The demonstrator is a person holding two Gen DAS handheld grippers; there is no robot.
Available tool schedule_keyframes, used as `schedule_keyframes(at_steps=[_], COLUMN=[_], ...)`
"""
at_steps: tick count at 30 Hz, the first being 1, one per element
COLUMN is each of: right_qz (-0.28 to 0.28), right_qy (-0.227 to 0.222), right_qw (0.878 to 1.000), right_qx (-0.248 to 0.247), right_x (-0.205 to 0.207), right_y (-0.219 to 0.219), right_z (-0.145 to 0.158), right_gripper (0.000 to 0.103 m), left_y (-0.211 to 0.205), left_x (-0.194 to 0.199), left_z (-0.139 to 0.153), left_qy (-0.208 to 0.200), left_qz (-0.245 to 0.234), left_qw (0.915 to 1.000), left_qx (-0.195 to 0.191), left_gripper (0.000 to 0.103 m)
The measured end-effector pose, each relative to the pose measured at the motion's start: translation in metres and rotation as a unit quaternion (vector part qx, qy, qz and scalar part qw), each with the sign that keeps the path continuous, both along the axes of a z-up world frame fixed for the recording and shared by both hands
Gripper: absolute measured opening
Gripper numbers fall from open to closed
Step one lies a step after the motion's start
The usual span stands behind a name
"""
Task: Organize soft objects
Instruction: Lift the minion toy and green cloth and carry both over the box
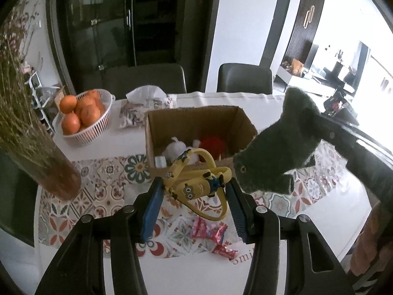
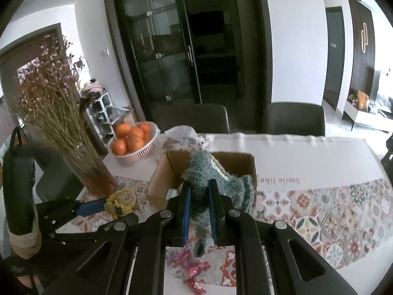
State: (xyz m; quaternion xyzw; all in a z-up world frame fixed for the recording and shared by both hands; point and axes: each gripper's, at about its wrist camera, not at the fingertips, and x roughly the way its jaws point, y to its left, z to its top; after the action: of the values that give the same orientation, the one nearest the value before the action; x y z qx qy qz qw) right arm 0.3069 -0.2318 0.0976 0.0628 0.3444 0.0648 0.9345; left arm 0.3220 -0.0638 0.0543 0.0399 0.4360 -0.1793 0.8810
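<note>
My left gripper is shut on a yellow minion pouch with looping yellow straps, held above the patterned runner in front of the cardboard box. The box holds a white plush and a red soft thing. My right gripper is shut on a fuzzy green dinosaur plush, held just before the cardboard box. From the left wrist the same green dinosaur plush hangs at the right. The right wrist view shows the left gripper with the minion pouch at lower left.
A white basket of oranges and a patterned tissue holder stand behind the box. A vase of dried flowers rises at the left. Red candy wrappers lie on the runner below the grippers. Two dark chairs face the far edge.
</note>
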Motion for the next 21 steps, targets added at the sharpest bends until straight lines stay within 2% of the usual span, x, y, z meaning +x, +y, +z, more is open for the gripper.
schedule_keyframes(at_steps=[10,16,21], right_qz=[0.004,0.006,0.011], right_qy=[-0.024,-0.016,-0.001], right_qw=[1.000,1.000,1.000], right_qx=[-0.012,-0.012,-0.009], right_x=[0.027,0.051,0.075], right_y=[0.002,0.002,0.000], right_z=[0.028,0.022,0.005], right_gripper=[0.015,0.015,0.015], left_y=[-0.006,-0.008,-0.010], left_x=[0.030,0.052,0.069], left_z=[0.008,0.001,-0.009], left_qy=[-0.004,-0.002,0.000], left_qz=[-0.002,0.000,0.003], left_qw=[1.0000,0.9999,0.9998], left_qx=[0.009,0.016,0.020], left_gripper=[0.051,0.051,0.051])
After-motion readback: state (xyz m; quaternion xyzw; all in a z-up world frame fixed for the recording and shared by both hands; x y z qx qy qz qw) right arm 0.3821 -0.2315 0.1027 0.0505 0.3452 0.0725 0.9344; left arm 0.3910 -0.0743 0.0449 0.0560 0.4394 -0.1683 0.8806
